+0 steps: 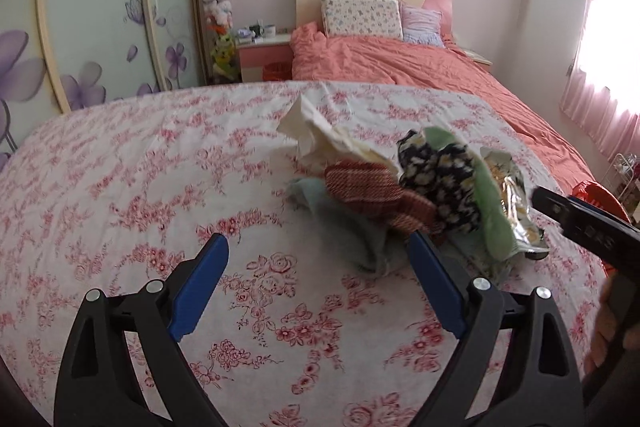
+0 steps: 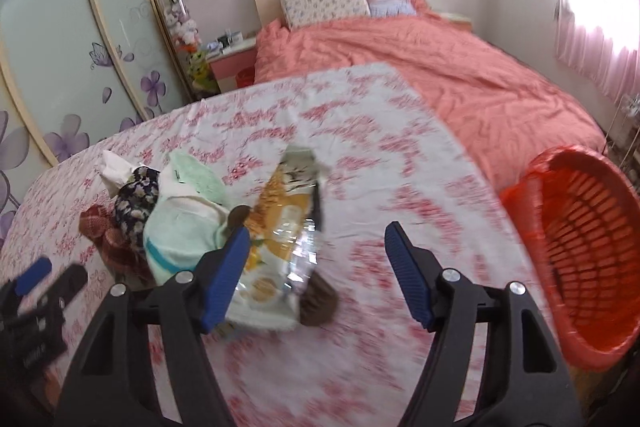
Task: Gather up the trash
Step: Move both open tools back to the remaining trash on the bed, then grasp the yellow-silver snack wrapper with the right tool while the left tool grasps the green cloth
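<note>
Left gripper (image 1: 318, 259) hangs open and empty over the sheet (image 1: 120, 187), the clothes pile (image 1: 380, 195) at its one o'clock. Right gripper (image 2: 316, 251), also open, reaches for the wrapper (image 2: 284, 223) at its eleven; next, I'd guess, pinch it, then carry to the basket (image 2: 576, 243) at three.

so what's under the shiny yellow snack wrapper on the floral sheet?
The shiny yellow snack wrapper lies on a pale mint towel and a white cloth edge, with a brown fuzzy item at its near corner. Anything deeper is covered.
</note>
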Demonstrator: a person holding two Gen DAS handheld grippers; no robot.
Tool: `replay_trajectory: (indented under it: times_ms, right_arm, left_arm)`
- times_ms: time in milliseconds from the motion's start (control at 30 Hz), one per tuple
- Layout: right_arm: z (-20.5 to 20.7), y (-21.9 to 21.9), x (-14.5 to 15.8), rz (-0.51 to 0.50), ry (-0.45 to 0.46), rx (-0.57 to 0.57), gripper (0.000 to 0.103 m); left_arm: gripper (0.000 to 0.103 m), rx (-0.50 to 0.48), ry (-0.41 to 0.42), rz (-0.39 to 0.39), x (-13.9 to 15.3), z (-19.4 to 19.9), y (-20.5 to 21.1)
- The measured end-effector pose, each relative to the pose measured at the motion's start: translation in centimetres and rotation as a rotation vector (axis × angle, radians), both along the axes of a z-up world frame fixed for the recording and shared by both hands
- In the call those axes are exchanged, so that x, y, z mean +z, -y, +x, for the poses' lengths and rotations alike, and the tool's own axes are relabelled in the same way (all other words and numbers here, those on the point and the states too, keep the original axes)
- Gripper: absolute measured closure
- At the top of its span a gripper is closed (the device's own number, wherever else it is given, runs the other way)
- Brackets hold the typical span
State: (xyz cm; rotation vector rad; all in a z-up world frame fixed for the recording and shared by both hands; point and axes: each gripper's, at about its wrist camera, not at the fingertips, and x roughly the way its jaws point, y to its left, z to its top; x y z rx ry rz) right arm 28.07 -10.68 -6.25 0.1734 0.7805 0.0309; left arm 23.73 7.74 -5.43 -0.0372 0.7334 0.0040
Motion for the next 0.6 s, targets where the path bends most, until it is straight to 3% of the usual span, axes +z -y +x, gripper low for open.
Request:
replay_trajectory:
  times_ms: [133, 200, 300, 467, 600]
  right_arm:
    - [2.1, -1.2, -1.2, 0.026, -0.052, 0.003, 0.036]
    - [2.6, -1.5, -1.7, 0.033, -0.075, 0.012, 0.043]
    - [3.1, -2.0, -2.3, 0.047, -0.100, 0.032, 0.051]
    - [2.7, -1.9, -2.2, 0.047, -0.093, 0.042, 0.058]
    - [2.1, -1.5, -1.9, 0.059, -0.084, 0.047, 0.061]
  left_arm:
    - [0.016, -0.027, -0.032, -0.022, -0.8, 0.9, -0.1]
    - [0.022, -0.052, -0.053, -0.037, -1.3, 1.6, 0.3]
    - [0.038, -0.066, -0.075, -0.055, -1.9, 2.0, 0.5]
    - [0.080, -0.078, -0.124, -0.148, -2.9, 3.0, -0.6]
    - [0.089, -0.068, -0.119, -0.159, -3.0, 2.5, -1.8]
